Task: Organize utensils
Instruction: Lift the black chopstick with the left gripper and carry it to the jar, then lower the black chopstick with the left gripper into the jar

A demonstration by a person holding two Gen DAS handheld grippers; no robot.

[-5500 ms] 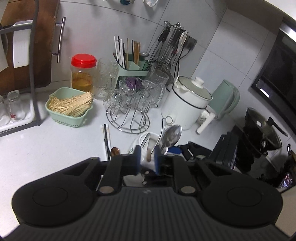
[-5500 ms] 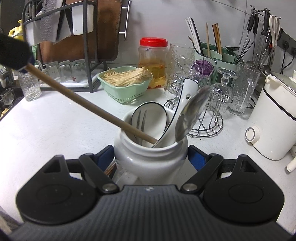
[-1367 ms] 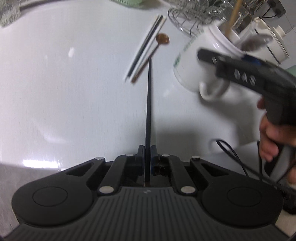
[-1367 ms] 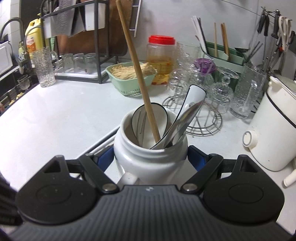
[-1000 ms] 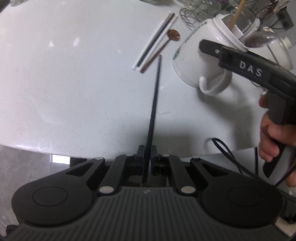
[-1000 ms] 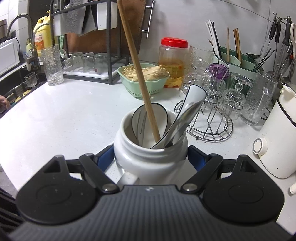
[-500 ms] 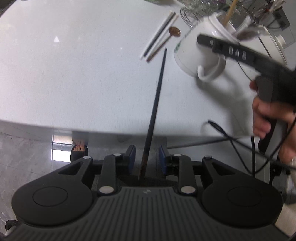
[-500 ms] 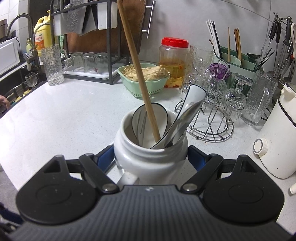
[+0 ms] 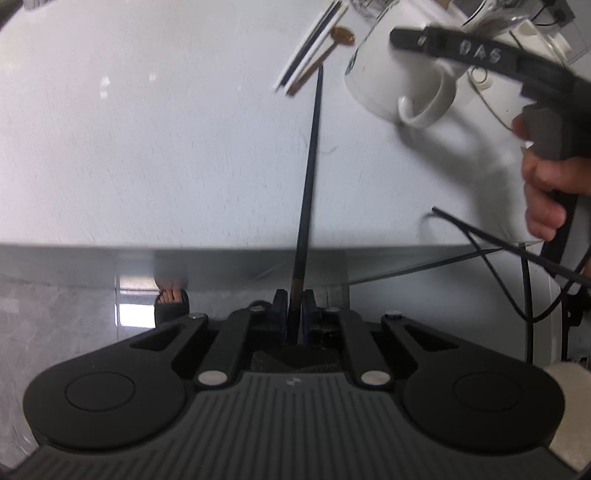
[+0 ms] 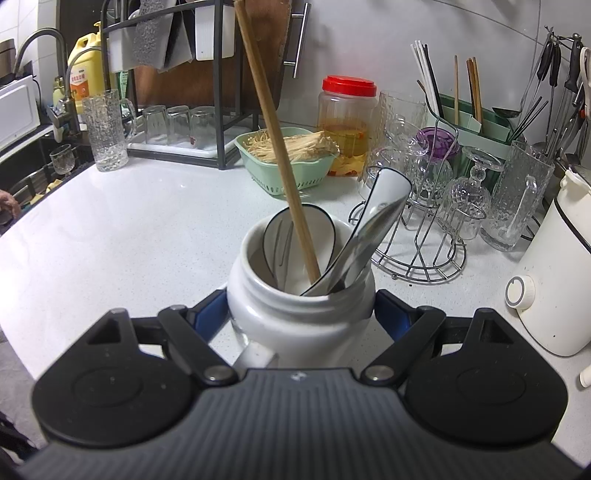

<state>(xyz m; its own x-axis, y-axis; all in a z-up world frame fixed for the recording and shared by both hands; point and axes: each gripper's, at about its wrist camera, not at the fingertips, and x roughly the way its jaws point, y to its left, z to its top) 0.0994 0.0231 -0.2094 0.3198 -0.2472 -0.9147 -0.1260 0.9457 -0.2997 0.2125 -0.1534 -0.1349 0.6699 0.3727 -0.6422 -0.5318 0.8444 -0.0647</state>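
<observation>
A white ceramic mug (image 10: 299, 314) stands on a pale kitchen counter (image 10: 129, 229), clamped on both sides by the blue-padded right gripper (image 10: 301, 314), whose jaws stand wide around the mug's body. Inside the mug lean a long wooden stick (image 10: 275, 140), a steel spoon (image 10: 365, 236) and a white ceramic spoon (image 10: 299, 236). From above, the left gripper (image 9: 293, 306) points steeply down toward the counter beside the mug, its jaws closing on the butt of a single black chopstick (image 9: 310, 155) whose tip reaches toward the mug's left side. Just beyond that tip, left of the mug, lie white and black chopsticks (image 9: 310, 48) and a small brown-bowled spoon (image 9: 341, 35). A hand (image 9: 543, 195) grips the right gripper's handle. Behind the mug stand a green basket (image 10: 284, 155), a red-lidded jar (image 10: 347, 122) and a wire rack of glasses (image 10: 424, 221).
</observation>
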